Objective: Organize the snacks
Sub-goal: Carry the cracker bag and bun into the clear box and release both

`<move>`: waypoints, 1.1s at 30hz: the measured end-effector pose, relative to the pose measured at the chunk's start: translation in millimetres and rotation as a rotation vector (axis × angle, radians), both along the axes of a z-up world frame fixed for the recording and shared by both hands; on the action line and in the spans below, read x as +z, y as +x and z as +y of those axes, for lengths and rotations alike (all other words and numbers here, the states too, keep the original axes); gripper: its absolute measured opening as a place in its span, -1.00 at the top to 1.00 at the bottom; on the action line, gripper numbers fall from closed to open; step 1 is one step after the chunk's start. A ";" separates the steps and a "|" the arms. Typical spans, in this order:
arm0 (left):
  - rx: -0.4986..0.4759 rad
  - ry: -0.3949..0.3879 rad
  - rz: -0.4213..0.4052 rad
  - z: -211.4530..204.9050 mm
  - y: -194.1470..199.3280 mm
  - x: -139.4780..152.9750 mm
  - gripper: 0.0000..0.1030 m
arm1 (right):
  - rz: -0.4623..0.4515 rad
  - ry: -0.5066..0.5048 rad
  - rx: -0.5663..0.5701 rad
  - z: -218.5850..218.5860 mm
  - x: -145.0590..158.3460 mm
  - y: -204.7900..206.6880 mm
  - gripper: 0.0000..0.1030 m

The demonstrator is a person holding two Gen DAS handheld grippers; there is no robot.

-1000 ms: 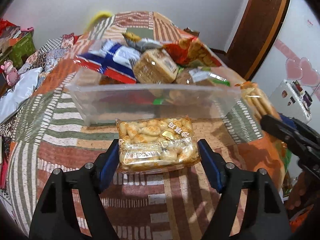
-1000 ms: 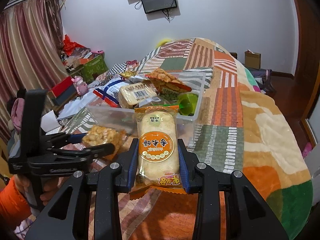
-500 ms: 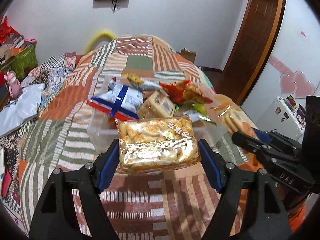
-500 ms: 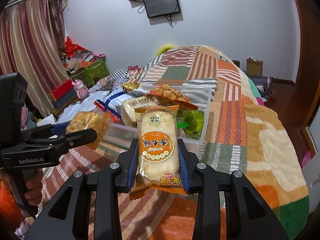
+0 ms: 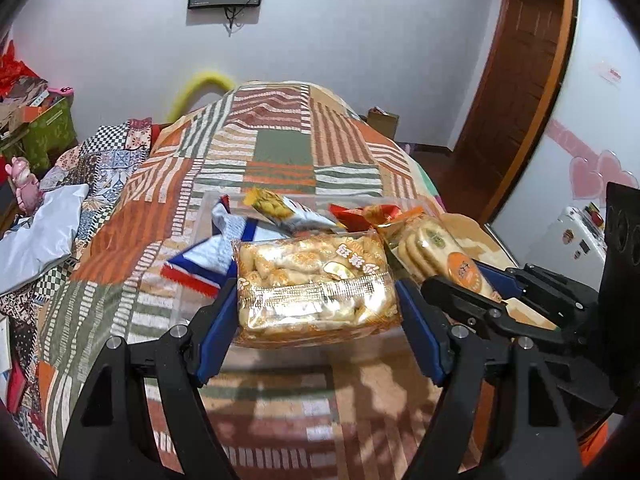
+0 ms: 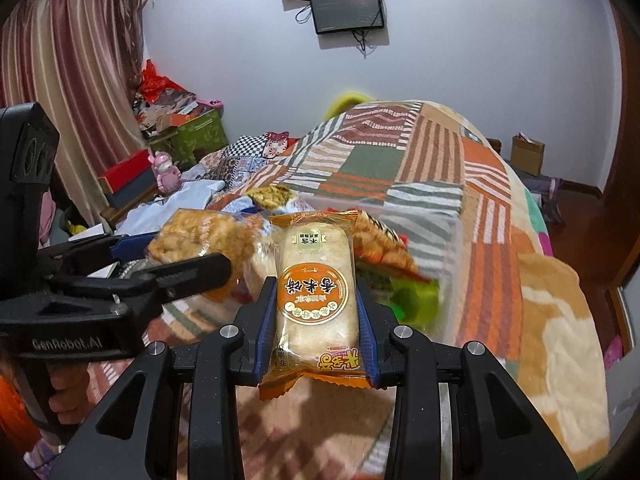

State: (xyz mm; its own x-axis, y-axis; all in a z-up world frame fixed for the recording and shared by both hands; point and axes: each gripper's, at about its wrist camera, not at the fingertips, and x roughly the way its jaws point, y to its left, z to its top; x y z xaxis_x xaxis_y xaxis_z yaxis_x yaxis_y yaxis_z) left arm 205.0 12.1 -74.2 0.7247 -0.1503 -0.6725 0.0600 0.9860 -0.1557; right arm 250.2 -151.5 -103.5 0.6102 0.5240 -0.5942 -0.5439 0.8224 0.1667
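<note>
My left gripper (image 5: pixel 316 300) is shut on a clear gold packet of puffed snacks (image 5: pixel 314 284) and holds it in the air in front of a clear plastic bin (image 5: pixel 188 224) on the bed. My right gripper (image 6: pixel 316 300) is shut on an orange rice cracker packet (image 6: pixel 316 280), upright, also lifted before the bin (image 6: pixel 448 240). The rice cracker packet (image 5: pixel 436 252) shows to the right in the left wrist view, the puffed packet (image 6: pixel 200 236) to the left in the right wrist view. The bin holds several snack bags, among them a blue-white bag (image 5: pixel 216 252).
The bin sits on a patchwork striped quilt (image 5: pixel 280 148). Clutter, boxes and a pink toy (image 6: pixel 166 172) lie left of the bed. A wooden door (image 5: pixel 516 80) and a small white fridge (image 5: pixel 576 236) stand to the right. A screen (image 6: pixel 346 8) hangs on the far wall.
Both grippers have risen and tilted up with their packets. The bin now appears lower and farther off, and the two grippers have come closer together.
</note>
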 end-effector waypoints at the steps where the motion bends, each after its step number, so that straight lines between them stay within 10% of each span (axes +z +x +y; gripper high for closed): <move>1: 0.005 0.003 0.002 1.3 3.8 -0.8 -0.47 | 0.000 -0.001 0.002 1.7 -0.2 4.2 0.36; 22: 0.001 0.086 0.009 -5.9 27.6 -16.4 -0.54 | 0.065 -0.007 -0.017 -2.2 -15.8 27.6 0.37; 33: -0.001 0.089 0.022 -8.9 21.8 -19.1 -0.69 | 0.070 -0.020 -0.064 -16.8 -15.5 23.6 -0.05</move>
